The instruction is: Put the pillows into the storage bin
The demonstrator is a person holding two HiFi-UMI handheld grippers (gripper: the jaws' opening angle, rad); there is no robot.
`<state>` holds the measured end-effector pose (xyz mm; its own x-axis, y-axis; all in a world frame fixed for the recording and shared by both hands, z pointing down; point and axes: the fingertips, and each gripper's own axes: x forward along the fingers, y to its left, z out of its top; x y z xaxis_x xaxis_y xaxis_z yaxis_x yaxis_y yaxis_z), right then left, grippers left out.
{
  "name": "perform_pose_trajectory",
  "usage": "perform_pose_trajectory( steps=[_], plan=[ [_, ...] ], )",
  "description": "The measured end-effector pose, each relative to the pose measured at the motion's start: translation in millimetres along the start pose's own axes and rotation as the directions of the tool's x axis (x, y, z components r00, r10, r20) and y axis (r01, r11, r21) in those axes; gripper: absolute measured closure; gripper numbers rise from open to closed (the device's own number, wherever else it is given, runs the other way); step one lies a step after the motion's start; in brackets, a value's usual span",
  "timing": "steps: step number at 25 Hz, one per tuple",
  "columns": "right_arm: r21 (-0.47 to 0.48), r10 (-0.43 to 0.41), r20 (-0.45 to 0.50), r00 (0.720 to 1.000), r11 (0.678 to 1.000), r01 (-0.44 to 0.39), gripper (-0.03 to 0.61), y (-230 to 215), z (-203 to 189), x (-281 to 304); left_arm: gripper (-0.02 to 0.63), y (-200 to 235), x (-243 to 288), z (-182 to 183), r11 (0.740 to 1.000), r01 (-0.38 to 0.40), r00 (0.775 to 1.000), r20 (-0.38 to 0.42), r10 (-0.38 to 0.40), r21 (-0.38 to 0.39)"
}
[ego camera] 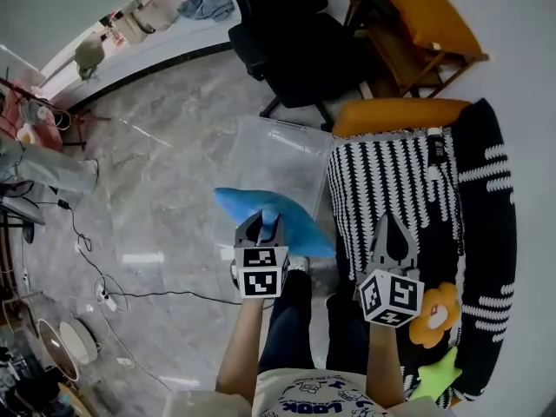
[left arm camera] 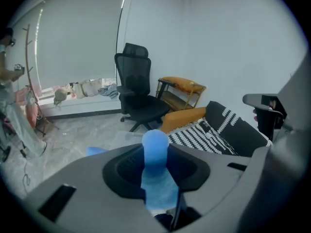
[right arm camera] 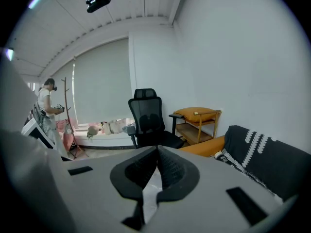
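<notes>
A blue pillow (ego camera: 287, 220) hangs in the air just in front of a clear plastic storage bin (ego camera: 261, 150) that stands on the floor. My left gripper (ego camera: 268, 222) is shut on a fold of this pillow. In the left gripper view the blue fabric (left arm camera: 155, 178) is pinched between the jaws and bulges out past them. My right gripper (ego camera: 389, 226) is shut with nothing in it and hovers over the black-and-white striped sofa cover (ego camera: 391, 181). Its jaws (right arm camera: 157, 152) meet tip to tip. An orange flower pillow (ego camera: 434, 315) and a green star pillow (ego camera: 439, 373) lie on the sofa to its right.
A black office chair (ego camera: 300, 50) stands beyond the bin. A wooden shelf with an orange cushion (ego camera: 421, 16) is at the back right. An orange bolster (ego camera: 395, 115) lies at the sofa's far end. Cables (ego camera: 104, 294) trail over the marble floor on the left. A person (right arm camera: 46, 108) stands far left.
</notes>
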<state>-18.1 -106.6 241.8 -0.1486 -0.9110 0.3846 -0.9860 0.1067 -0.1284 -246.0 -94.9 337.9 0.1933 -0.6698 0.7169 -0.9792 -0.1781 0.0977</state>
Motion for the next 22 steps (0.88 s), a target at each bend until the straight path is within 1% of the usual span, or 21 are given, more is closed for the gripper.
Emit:
perform_pose_trajectory(
  steps=[6, 11, 18, 22],
  plan=[
    [-0.042, 0.038, -0.05, 0.998, 0.998, -0.04, 0.566, 49.5, -24.0, 40.2, 0.479, 57.9, 37.6, -36.3, 0.999, -0.008, 0.997, -0.072, 0.005, -0.045],
    [-0.074, 0.066, -0.095, 0.993, 0.995, -0.073, 0.566, 66.0, -55.1, 82.1, 0.477, 83.7, 87.3, -69.5, 0.997, -0.009, 0.993, -0.119, 0.0, -0.072],
    [-0.102, 0.086, -0.189, 0.978, 0.989, -0.106, 0.566, 75.1, -124.5, 111.6, 0.476, 101.3, 141.9, -135.9, 0.995, -0.009, 0.98, -0.2, -0.012, -0.101],
    [-0.121, 0.093, -0.24, 0.966, 0.985, -0.125, 0.566, 78.2, -164.8, 124.3, 0.479, 113.7, 178.0, -175.9, 0.992, -0.027, 0.969, -0.246, -0.004, -0.125]
  ],
)
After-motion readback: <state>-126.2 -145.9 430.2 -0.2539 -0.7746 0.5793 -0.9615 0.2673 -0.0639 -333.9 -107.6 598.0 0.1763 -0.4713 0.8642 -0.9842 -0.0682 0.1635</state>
